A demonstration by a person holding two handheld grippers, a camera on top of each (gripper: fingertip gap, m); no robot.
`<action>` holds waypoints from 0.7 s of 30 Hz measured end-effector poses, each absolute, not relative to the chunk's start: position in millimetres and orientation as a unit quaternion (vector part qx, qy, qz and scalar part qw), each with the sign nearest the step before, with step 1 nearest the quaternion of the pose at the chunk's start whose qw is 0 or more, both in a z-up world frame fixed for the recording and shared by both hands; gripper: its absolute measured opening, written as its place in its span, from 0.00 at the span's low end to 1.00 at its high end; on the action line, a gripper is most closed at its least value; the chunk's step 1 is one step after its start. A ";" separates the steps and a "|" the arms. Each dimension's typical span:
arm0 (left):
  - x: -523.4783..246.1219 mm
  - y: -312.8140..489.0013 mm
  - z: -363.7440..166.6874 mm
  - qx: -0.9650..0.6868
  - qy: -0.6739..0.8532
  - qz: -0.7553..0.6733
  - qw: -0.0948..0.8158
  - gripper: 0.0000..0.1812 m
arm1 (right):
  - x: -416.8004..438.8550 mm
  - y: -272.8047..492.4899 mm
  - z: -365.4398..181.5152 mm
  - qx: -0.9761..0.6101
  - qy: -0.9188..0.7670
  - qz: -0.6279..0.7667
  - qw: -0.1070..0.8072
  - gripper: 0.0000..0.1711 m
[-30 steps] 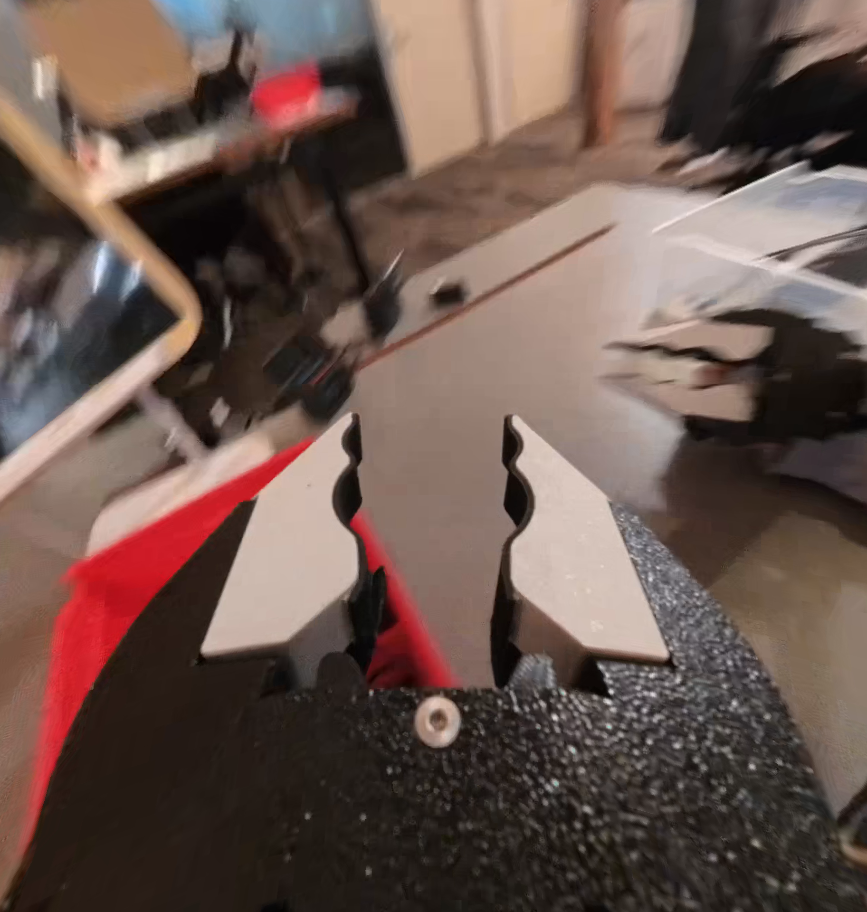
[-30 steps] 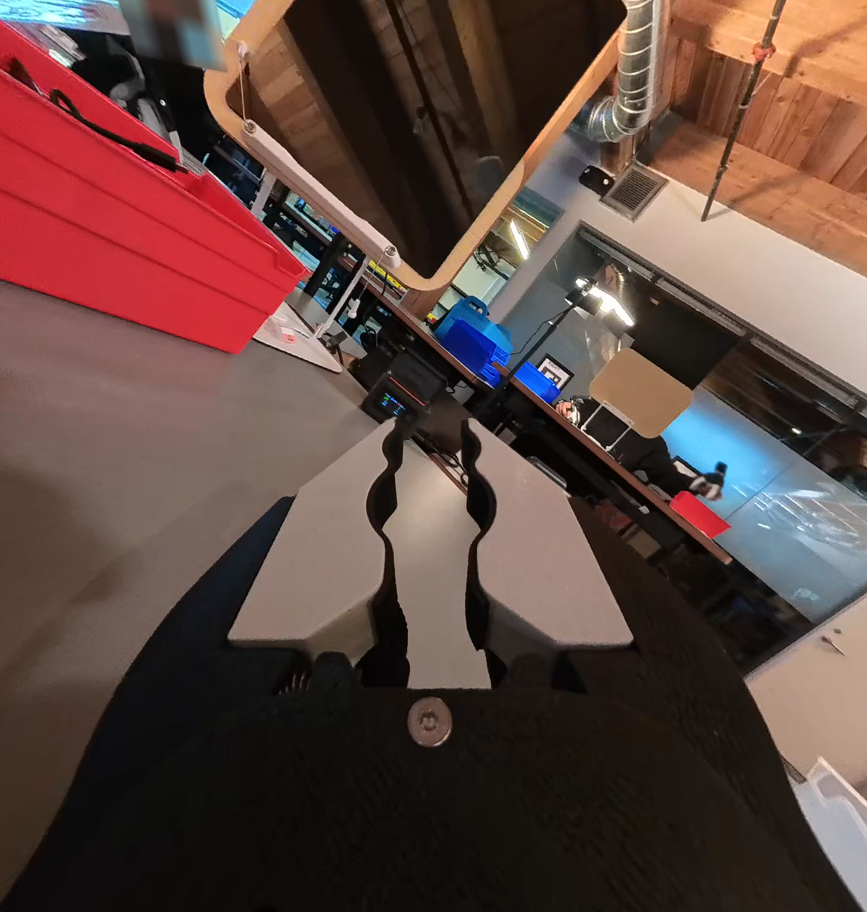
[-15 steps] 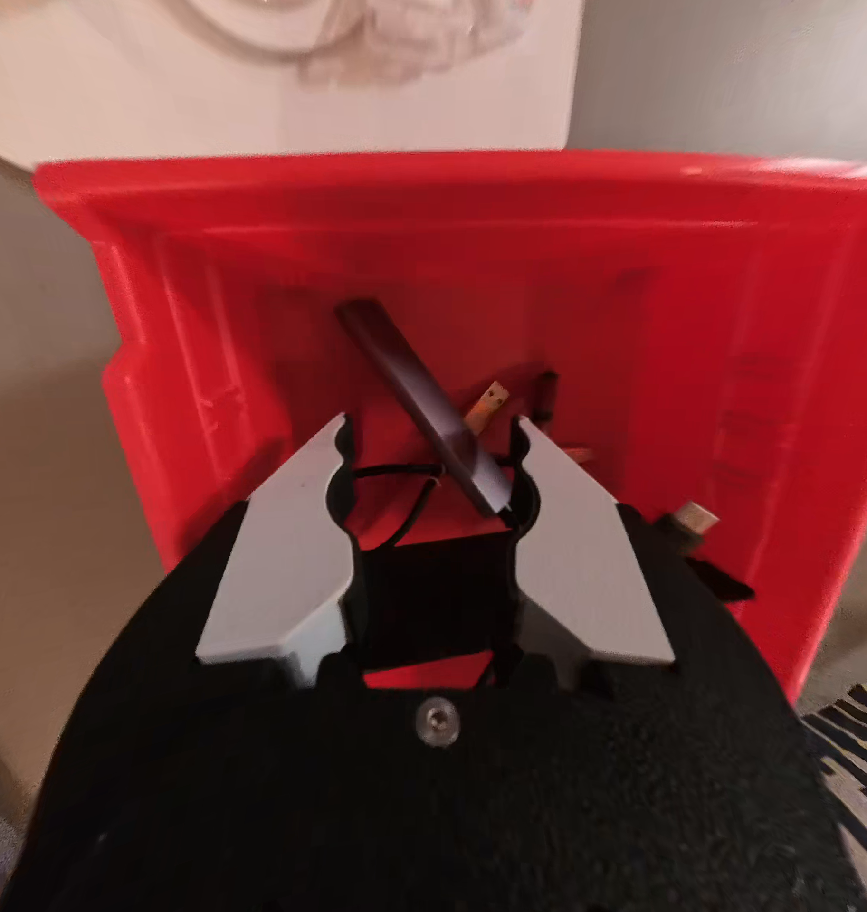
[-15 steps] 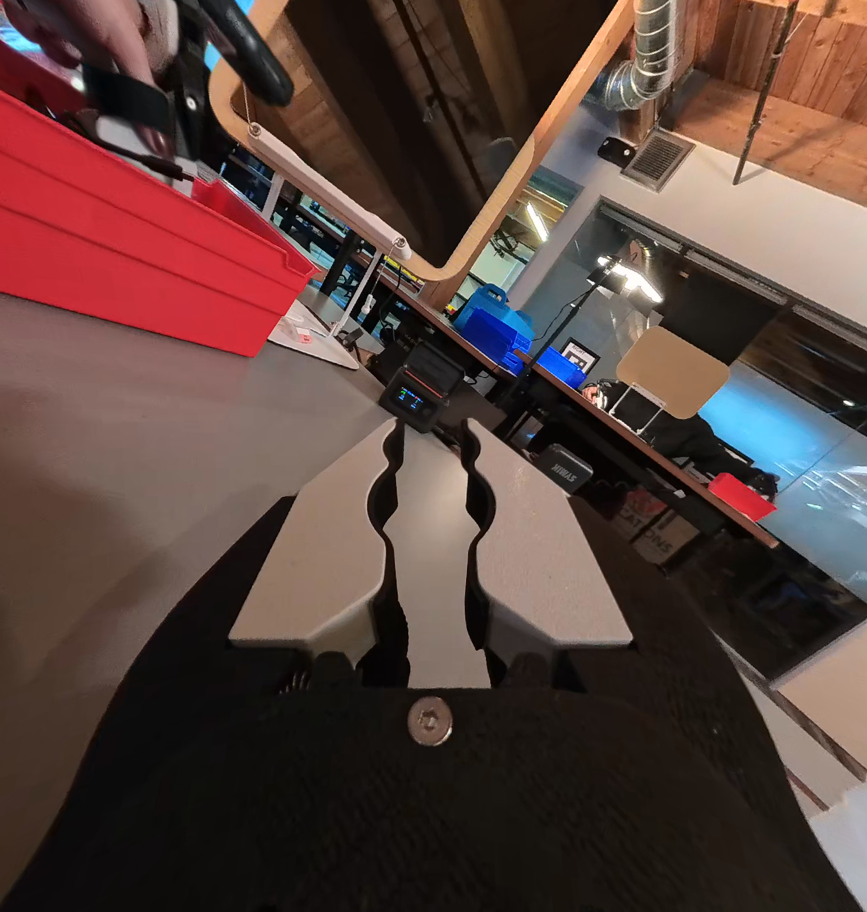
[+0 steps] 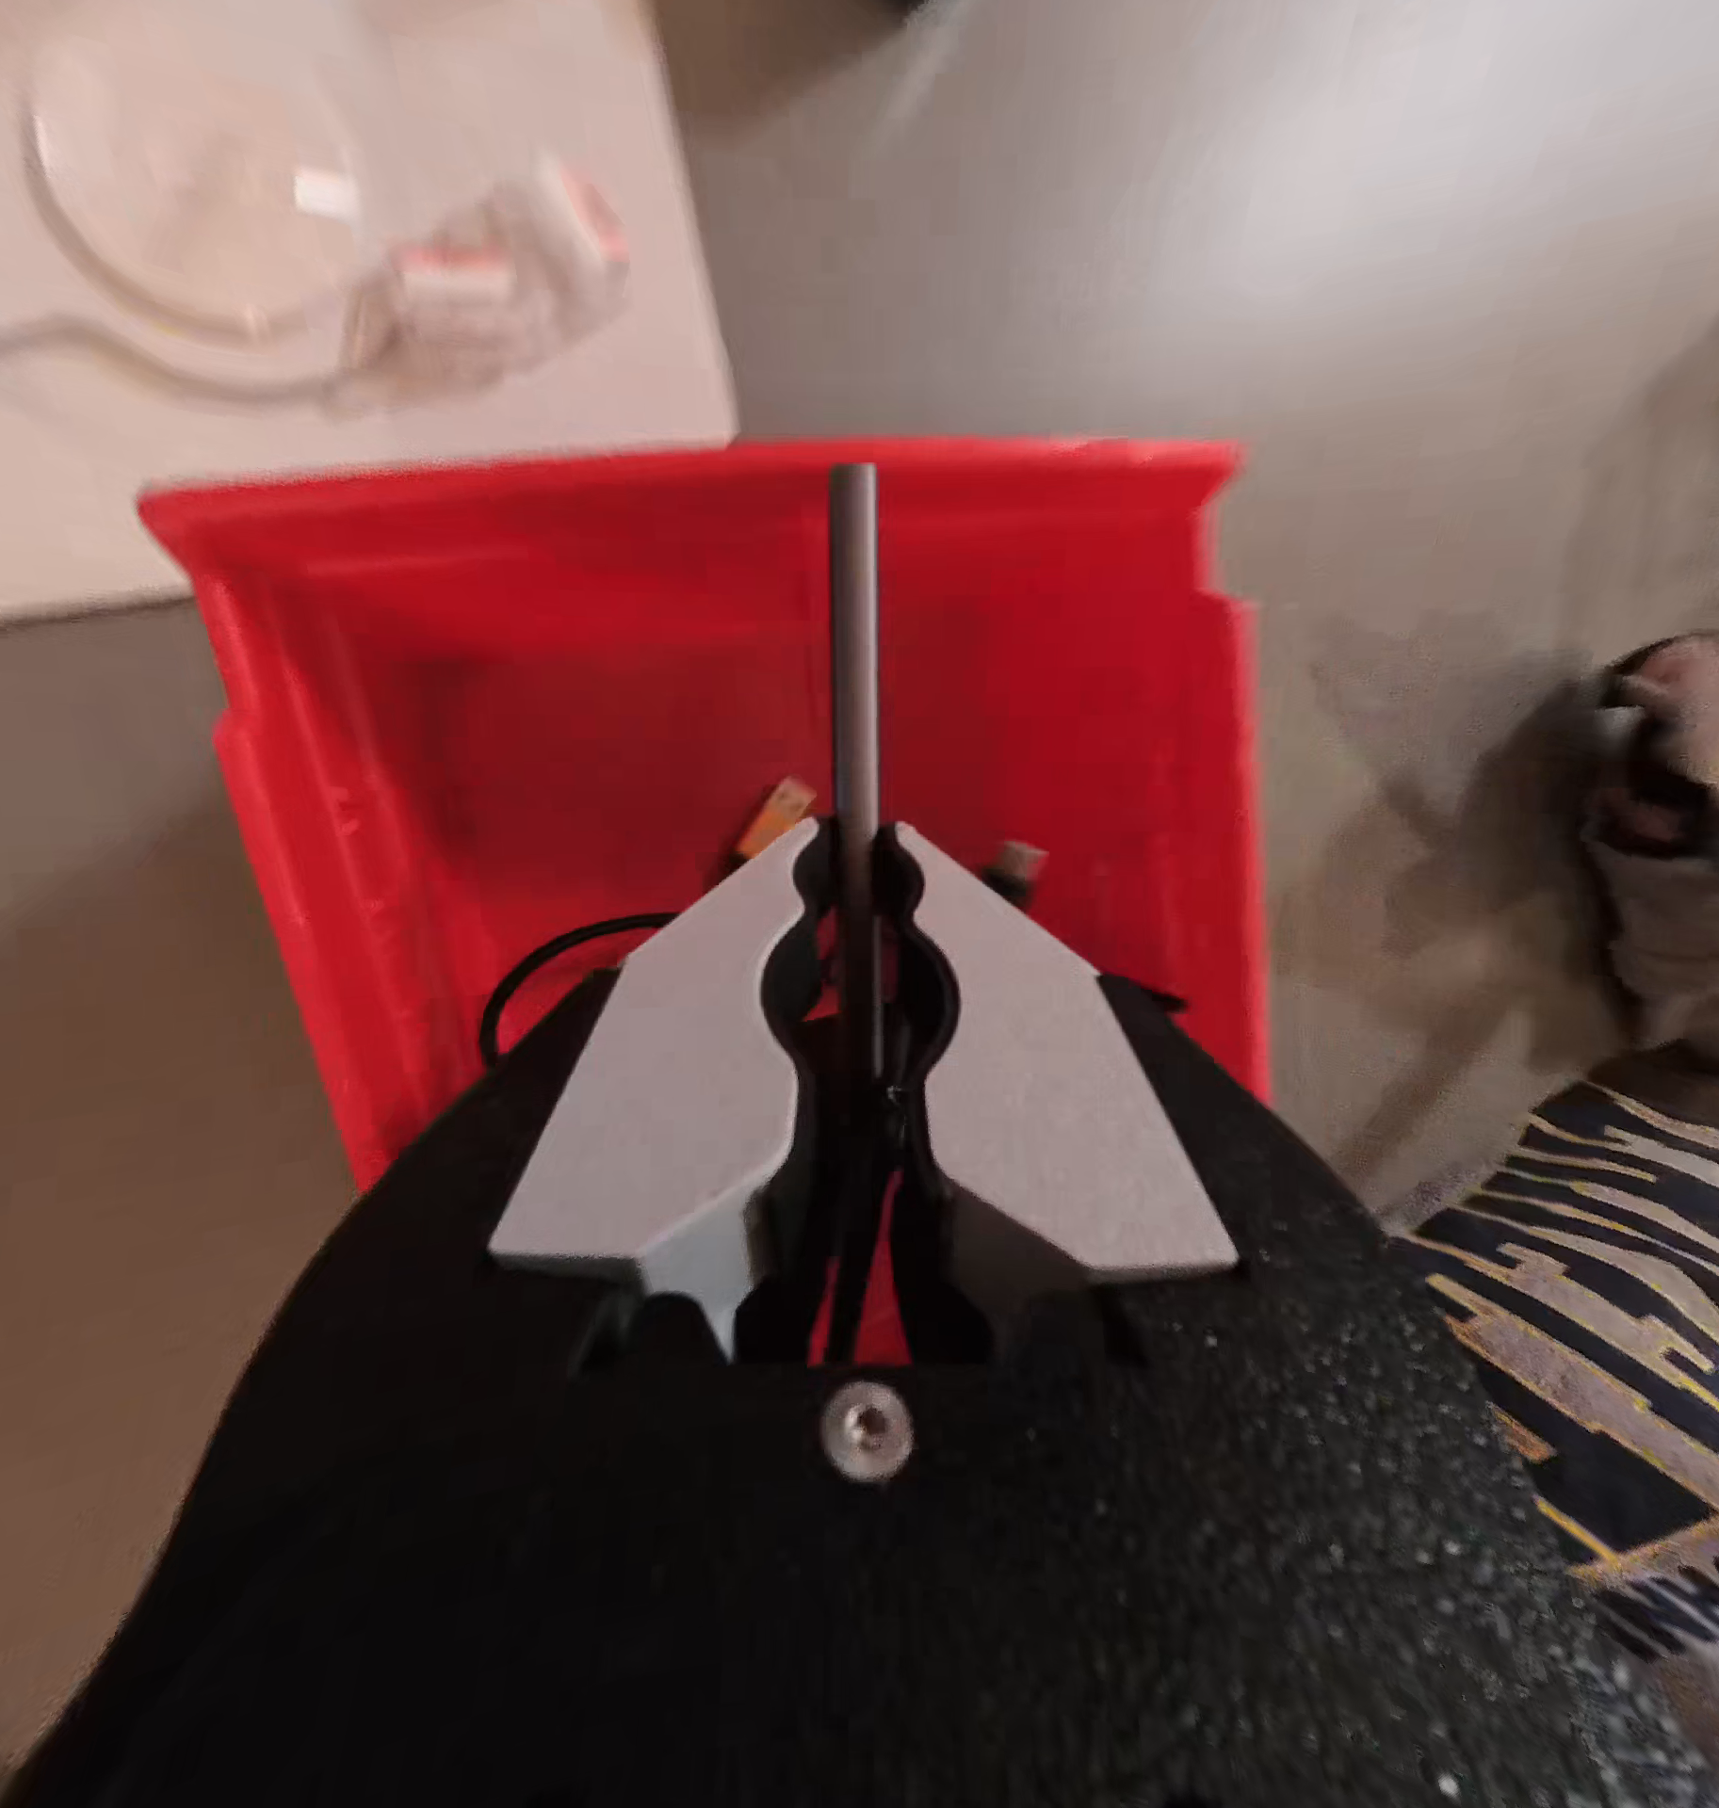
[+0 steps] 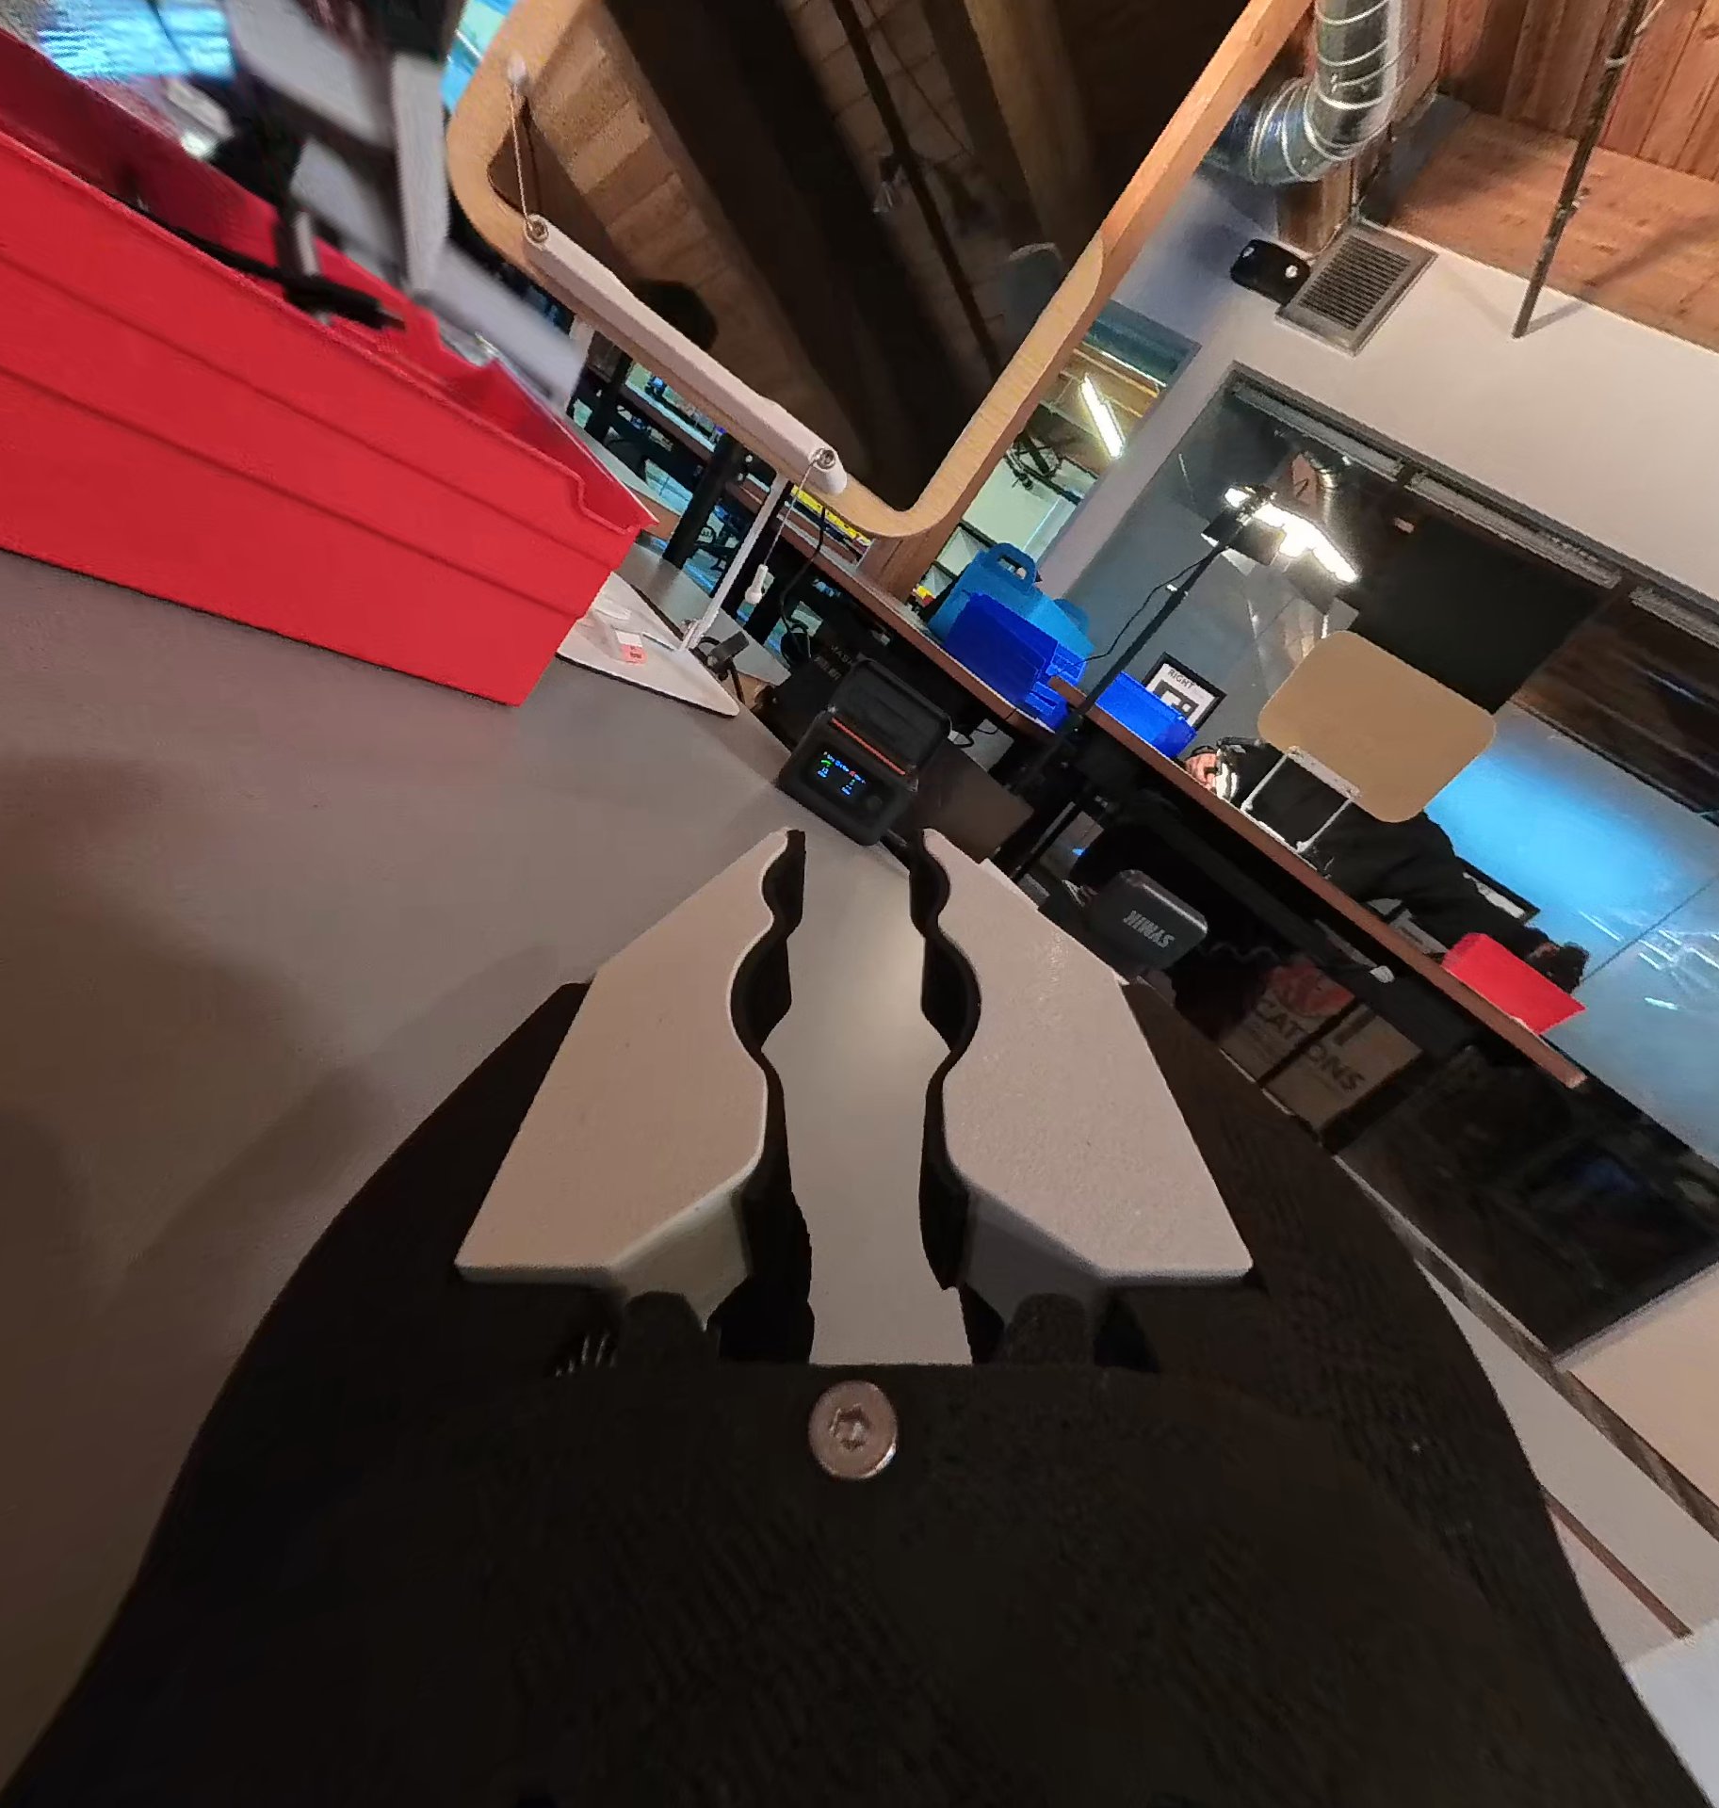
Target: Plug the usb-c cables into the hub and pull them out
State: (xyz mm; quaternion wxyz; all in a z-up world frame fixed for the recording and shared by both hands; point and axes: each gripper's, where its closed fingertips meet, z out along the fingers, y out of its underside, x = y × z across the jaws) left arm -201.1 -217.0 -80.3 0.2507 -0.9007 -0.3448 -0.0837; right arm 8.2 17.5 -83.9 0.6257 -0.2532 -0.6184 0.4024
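The grey table (image 6: 199,881) spread under and ahead of my right tongs (image 6: 860,851), which hung just above it, released, fingers parted with only bare tabletop showing between them. Off to their upper left sat the long red bin (image 6: 248,470), its side wall facing me, and my other tool showed as a blur above its rim.

Down my left view, that same red bin (image 5: 1178,744) filled the frame directly ahead, open side toward me. My left tongs (image 5: 855,841) were clenched on the hub (image 5: 855,636), a slim dark grey bar seen edge-on, running straight forward from between the tips and reaching to the bin's far rim. A thin black cable (image 5: 532,978) looped out to the left of the left finger, inside the bin. Just past the tips, an orange-tipped plug (image 5: 777,812) lay to the left of the hub and a silvery plug (image 5: 1017,866) to the right, both on the bin floor. Whether any cable sat plugged into the hub, I could not tell; the picture was smeared.
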 end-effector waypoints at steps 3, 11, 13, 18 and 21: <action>-184.7 -191.9 -15.0 -0.889 -0.283 -0.059 0.354 0.04 | 8.0 16.7 -82.2 -0.250 -0.616 0.402 0.629 0.11; -55.4 -87.9 11.8 -0.899 -0.097 -0.160 0.397 0.04 | 16.7 35.0 -59.6 -0.243 -0.573 0.369 0.690 0.11; -29.4 -65.0 -23.1 -0.908 -0.077 -0.191 0.365 0.04 | 18.2 44.0 -55.7 -0.258 -0.560 0.368 0.696 0.11; 5.1 -36.9 -97.3 -0.914 -0.085 -0.251 0.308 0.04 | 17.7 61.6 -53.5 -0.292 -0.542 0.375 0.693 0.10; 10.5 -31.8 -133.3 -0.914 -0.116 -0.275 0.275 0.03 | 16.4 60.6 -53.7 -0.289 -0.545 0.373 0.693 0.10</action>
